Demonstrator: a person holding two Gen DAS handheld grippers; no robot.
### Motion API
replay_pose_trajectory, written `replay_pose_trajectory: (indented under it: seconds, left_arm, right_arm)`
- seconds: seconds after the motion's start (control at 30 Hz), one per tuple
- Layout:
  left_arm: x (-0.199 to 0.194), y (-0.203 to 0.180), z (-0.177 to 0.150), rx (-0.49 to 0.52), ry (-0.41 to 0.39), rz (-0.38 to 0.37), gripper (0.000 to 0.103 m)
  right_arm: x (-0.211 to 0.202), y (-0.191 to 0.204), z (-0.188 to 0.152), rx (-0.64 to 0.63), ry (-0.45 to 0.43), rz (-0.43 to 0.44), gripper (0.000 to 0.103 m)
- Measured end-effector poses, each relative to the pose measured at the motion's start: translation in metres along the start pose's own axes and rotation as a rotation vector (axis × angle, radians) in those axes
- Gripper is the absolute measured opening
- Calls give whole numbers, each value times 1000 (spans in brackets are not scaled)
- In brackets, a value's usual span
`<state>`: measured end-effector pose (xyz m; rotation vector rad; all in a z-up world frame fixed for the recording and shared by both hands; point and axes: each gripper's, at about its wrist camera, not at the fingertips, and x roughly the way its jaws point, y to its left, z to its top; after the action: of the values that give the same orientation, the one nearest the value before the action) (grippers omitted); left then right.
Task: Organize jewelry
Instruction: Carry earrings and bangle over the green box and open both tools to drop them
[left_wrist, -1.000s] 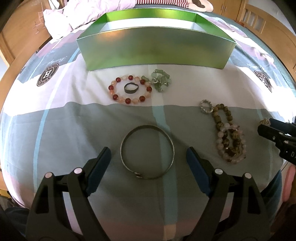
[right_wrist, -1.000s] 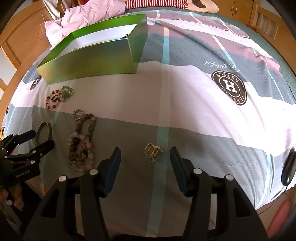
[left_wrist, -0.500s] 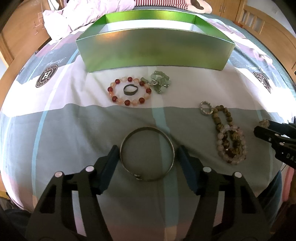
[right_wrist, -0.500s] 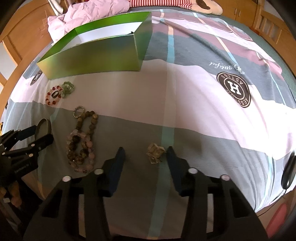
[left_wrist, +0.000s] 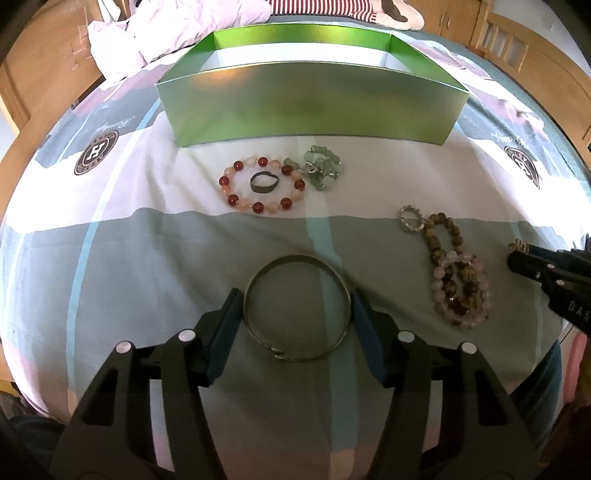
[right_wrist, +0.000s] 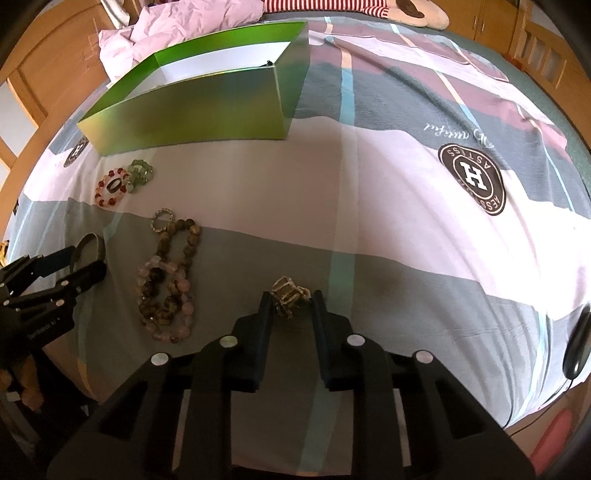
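Observation:
A plain metal bangle (left_wrist: 295, 258) lies flat on the bedspread between the fingers of my left gripper (left_wrist: 295, 297). Its jaws are closing, and both blue pads touch the bangle's sides. In the right wrist view a small gold openwork piece (right_wrist: 286, 291) sits between the fingers of my right gripper (right_wrist: 291, 295). Those jaws are closing too, with a thin gap still showing on the right side. The open green box (left_wrist: 310, 107) stands farther back on the bed.
In front of the box lie a red-and-peach bead bracelet (left_wrist: 232, 200) around a dark ring (left_wrist: 263, 190), and a green bead piece (left_wrist: 323, 168). A silver ring (left_wrist: 410, 230) and brown and pink bead strands (left_wrist: 458, 280) lie between the grippers. Rumpled pink bedding (right_wrist: 192, 14) lies behind the box.
Both grippers have narrowed without shifting place. The left fingers came in from well outside the bangle to its sides, and the right fingers drew close around the gold piece.

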<state>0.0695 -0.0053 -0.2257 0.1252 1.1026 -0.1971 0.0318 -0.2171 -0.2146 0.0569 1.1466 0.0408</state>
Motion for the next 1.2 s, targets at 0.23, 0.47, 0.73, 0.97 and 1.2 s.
replay_pose_trajectory:
  seconds: [0.23,0.47,0.73,0.97,1.2]
  left_arm:
    - [2,-4,-1,17,2,13,63]
    - [0,-2,-1,14,-5,7,59]
    - [-17,2,5,5,-44,21,59]
    - [-37,3,10,-1,-78,22,59]
    - [-84,13,37,-24,-179,14,59]
  right_arm:
    - [2,-1,-1,-9,-2,-24,32]
    - [0,3,1,-31,-17,-12,19]
    - [-25,8,11,-43,-71,4,19]
    - [-41,23,14,-50,-81,15,19]
    - [-102,38,48,-43,-235,54,19]
